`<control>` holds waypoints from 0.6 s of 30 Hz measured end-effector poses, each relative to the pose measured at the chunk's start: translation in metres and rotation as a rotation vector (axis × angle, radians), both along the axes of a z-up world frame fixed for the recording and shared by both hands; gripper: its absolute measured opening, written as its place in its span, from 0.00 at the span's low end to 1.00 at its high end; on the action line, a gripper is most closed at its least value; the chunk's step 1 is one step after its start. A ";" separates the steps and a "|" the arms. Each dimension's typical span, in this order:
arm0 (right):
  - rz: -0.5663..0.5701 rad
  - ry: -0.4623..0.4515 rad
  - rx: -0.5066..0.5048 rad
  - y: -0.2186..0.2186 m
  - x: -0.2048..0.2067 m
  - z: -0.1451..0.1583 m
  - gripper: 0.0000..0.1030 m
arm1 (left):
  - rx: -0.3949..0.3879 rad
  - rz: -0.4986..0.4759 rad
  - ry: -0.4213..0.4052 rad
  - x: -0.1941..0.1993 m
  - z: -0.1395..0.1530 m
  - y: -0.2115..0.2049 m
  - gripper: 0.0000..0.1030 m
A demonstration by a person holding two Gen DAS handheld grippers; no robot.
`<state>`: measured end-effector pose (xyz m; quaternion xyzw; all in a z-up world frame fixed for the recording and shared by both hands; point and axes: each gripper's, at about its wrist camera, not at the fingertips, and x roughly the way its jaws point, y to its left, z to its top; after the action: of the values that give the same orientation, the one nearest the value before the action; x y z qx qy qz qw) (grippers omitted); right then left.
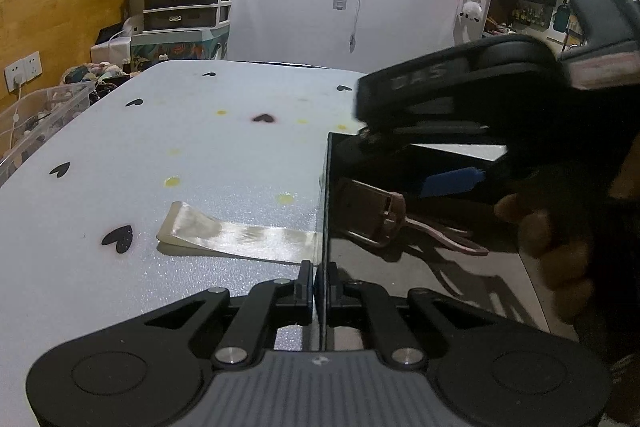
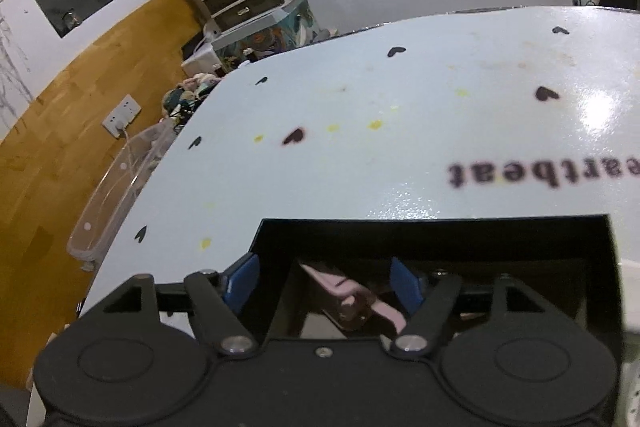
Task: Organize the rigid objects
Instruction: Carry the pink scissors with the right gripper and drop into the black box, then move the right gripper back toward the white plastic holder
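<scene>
Holding the one black box (image 1: 400,263) by its left wall: the left gripper (image 1: 320,287) has its jaws pressed together on that wall, pinching it, on the pale tabletop (image 1: 160,147) with printed hearts. Right gripper (image 2: 326,285) hangs over the box opening, jaws spread wide with nothing between them; the left pad sits outside the box's left wall, the right pad inside. In the left wrist view it looms over the box, motion-blurred. Inside the box: one pink watch (image 2: 352,301), strap and buckle visible, lying on the floor of the box. I judge the watch is already stowed and the right gripper is either just clear of a drop or about to adjust. Risks: with one jaw either side of the wall, any sideways move or closing could catch the wall and drag or tip the box, and the left pinch on a thin wall could slip or flex it. One silvery ribbon tab (image 1: 240,235) trails out from the box onto the tabletop; it could snag if the box shifts. Count: one box, one watch, one tab, two grippers.
</scene>
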<state>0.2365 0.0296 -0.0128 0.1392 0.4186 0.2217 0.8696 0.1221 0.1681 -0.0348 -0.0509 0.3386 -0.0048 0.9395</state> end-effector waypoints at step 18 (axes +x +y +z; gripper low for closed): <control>0.111 -0.182 -0.009 -0.062 -0.054 0.045 1.00 | 0.006 0.001 0.009 0.000 -0.001 -0.001 0.04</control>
<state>0.1822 -0.0323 0.0325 0.0913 0.3458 0.2796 0.8910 0.1225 0.1673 -0.0357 -0.0482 0.3427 -0.0030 0.9382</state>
